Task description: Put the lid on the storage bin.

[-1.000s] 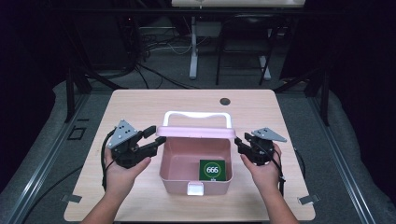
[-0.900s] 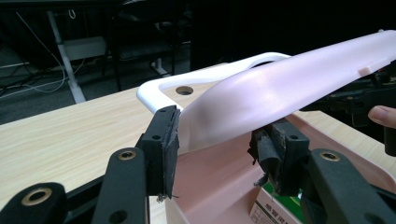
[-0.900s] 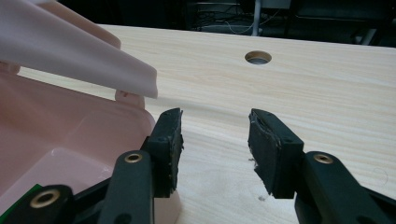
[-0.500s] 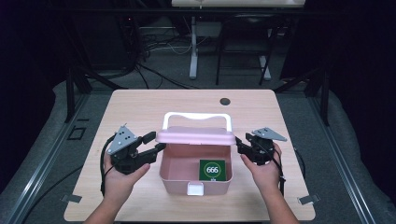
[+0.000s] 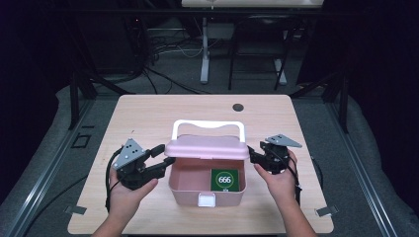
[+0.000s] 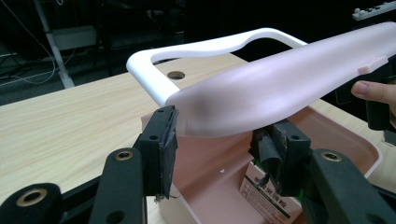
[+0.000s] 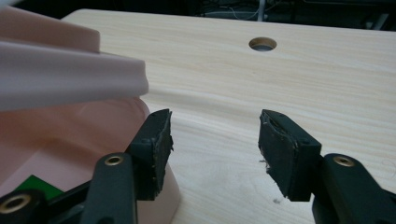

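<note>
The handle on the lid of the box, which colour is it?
White. The handle on the pink lid shows best in the high view.

Here's the pale wooden table [image 5: 148,118], and near the middle of its far edge sits a small dark round hole [image 5: 238,107]. Grey tape tabs [image 5: 74,210] mark the table's two near corners, one left, one right, and left of the table a dark square plate [image 5: 80,141] lies on the grey floor [image 5: 59,113]. Beyond the table's far edge, black cables [image 5: 163,74] sprawl over the floor around a white stand leg [image 5: 204,54], with dark frame posts [image 5: 74,98] standing off the table's far corners.
</note>
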`<action>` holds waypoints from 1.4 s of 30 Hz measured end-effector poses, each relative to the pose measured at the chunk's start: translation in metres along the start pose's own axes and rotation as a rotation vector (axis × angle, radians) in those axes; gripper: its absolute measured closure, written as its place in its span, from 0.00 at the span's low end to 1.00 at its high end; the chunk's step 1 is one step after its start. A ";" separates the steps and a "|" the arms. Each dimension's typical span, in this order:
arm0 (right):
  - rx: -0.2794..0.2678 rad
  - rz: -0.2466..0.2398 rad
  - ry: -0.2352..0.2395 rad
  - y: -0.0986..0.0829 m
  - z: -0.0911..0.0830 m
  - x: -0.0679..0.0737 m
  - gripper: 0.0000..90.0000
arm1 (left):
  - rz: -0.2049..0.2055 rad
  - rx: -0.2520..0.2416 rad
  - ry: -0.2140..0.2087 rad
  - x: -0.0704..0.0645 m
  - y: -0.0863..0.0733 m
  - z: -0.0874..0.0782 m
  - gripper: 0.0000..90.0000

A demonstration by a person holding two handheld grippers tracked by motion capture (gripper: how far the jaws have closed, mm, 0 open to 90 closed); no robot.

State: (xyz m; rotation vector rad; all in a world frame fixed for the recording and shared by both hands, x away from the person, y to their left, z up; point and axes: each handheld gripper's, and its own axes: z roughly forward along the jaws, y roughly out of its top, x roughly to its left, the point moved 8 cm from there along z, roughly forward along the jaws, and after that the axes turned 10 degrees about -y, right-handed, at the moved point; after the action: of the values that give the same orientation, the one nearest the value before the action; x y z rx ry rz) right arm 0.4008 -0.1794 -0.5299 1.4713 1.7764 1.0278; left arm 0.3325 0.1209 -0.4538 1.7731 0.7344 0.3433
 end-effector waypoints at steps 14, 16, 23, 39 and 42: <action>0.064 -0.015 -0.013 -0.007 0.006 -0.003 0.45 | 0.008 0.025 -0.013 -0.004 -0.014 -0.003 0.56; 0.057 -0.012 -0.015 -0.007 0.006 -0.003 0.45 | 0.013 0.034 -0.013 -0.005 -0.017 -0.003 0.56; 0.054 -0.011 -0.017 -0.006 0.006 -0.004 0.45 | 0.012 0.041 -0.016 -0.007 -0.024 -0.004 0.56; 0.050 -0.010 -0.017 -0.006 0.006 -0.004 0.45 | 0.009 0.054 -0.017 -0.010 -0.041 -0.011 0.61; 0.053 -0.011 -0.018 -0.006 0.006 -0.004 0.45 | 0.011 0.062 -0.022 -0.011 -0.044 -0.012 0.64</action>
State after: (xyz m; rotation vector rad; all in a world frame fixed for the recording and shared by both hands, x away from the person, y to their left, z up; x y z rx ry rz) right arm 0.4033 -0.1829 -0.5383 1.4967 1.8088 0.9661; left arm 0.3040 0.1310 -0.4900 1.8367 0.7268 0.3110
